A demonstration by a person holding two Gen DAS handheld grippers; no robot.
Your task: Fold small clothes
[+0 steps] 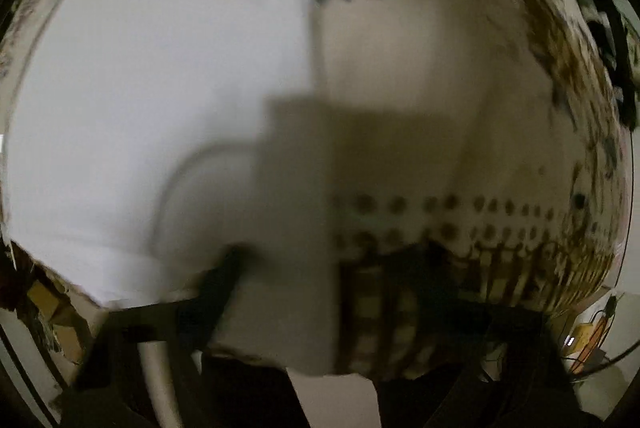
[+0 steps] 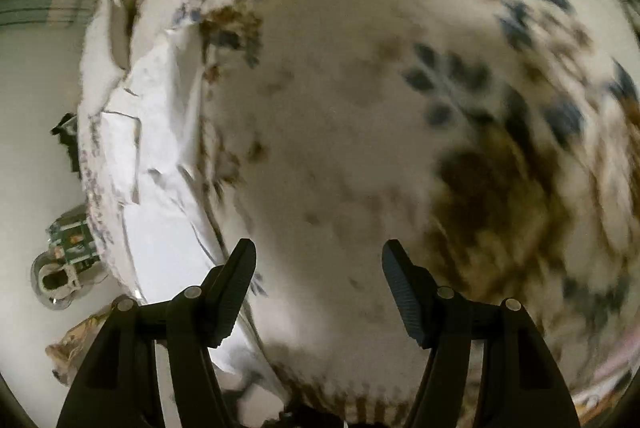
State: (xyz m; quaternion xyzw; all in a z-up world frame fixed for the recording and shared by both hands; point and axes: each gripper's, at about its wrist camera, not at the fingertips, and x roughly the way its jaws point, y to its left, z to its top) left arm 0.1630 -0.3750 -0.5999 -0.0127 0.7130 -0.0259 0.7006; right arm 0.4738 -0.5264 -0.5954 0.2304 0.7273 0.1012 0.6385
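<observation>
I am working over a white garment [image 1: 152, 76] that is lying spread on a patterned cloth [image 2: 360, 116], a cream cover with blue sprigs and brown blotches, and both my views are blurred, so I am judging with care. My left gripper [image 1: 288, 340] is sitting low against the garment's near edge; one dark finger [image 1: 218, 284] is pressing into the fabric by a curved seam, but shadow and smear are covering the rest, so I cannot tell whether that claw is pinching cloth or merely resting there. My right gripper [image 2: 318, 292] is hanging spread wide with nothing between its fingers [image 2: 236, 292], poised over the bare patterned cover, while the garment is lying off to its left as a creased white strip [image 2: 160, 148]. To do this fold well, I am thinking the right claw needs to be travelling left to the garment's edge and closing on a single layer only, not on the cover beneath. I am also wanting both claws level before lifting, so the fold line is landing straight and not skewed.
</observation>
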